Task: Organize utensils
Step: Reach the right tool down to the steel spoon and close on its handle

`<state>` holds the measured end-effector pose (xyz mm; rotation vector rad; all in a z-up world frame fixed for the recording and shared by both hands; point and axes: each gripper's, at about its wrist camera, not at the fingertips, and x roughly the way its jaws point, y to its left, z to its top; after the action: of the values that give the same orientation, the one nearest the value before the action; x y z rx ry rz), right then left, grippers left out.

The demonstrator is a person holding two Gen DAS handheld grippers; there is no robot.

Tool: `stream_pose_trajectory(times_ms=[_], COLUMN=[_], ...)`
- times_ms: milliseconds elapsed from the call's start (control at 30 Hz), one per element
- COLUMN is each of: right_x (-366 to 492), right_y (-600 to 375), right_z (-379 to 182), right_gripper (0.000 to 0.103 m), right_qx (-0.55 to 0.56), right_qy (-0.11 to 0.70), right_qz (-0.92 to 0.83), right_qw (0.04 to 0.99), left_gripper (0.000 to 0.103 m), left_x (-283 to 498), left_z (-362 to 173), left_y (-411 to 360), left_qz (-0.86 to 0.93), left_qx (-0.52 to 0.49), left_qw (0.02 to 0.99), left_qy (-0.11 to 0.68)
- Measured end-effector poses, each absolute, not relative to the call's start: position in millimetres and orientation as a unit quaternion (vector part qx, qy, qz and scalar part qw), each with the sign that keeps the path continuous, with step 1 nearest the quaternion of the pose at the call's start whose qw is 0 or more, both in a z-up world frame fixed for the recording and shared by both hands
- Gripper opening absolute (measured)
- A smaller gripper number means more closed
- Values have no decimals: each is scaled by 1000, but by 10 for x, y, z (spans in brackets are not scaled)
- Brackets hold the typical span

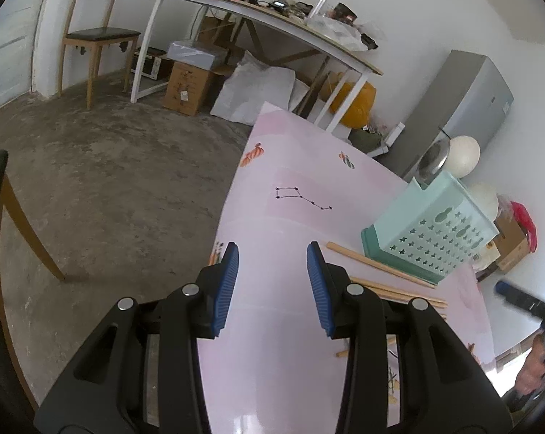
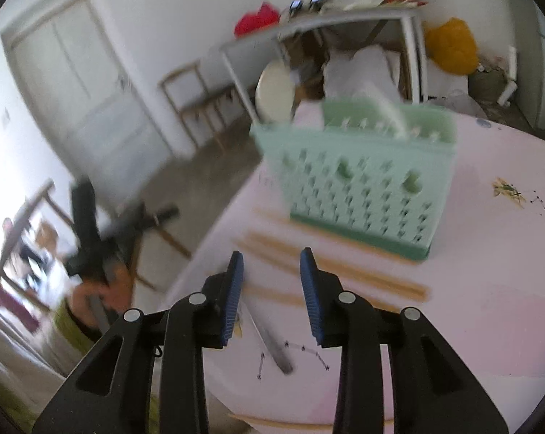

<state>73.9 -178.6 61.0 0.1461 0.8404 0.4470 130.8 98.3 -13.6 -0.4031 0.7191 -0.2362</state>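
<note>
The job is partly done — two pale ladles (image 1: 464, 152) and a steel spoon (image 1: 433, 161) already stand bowl-up in the green basket (image 1: 431, 238) on the pink worktop (image 1: 294, 195). Several chopsticks (image 2: 344, 271) and a metal utensil (image 2: 272, 343) lie flat just in front of the basket, their long axes roughly along its front wall. The left hand-held gripper (image 1: 272, 282) and right hand-held gripper (image 2: 271, 289) are both released — nothing between their pads.
</note>
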Motion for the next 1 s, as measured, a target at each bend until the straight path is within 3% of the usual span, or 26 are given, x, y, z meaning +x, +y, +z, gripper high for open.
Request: stream_pose_trajectory(times_ms=[367,900,1000], right_x=[600,1064,1109], right_y=[-1765,-710,-633], right_z=[403,-154,-150], right_gripper=[32,32,24], right_qx=[51,-156,-179], right_qy=[458,487,479], right_qz=[207,269,270], right_qw=[863,816,816], left_gripper=[37,37,37], left_x=[1257,1209,1209], left_z=[-199,-241,-249], left_y=[1093,915,834], left_qz=[-114,-142,-150], left_qx=[-207,-176,-165], left_qw=[909,906,906], left_qy=[345,358,360])
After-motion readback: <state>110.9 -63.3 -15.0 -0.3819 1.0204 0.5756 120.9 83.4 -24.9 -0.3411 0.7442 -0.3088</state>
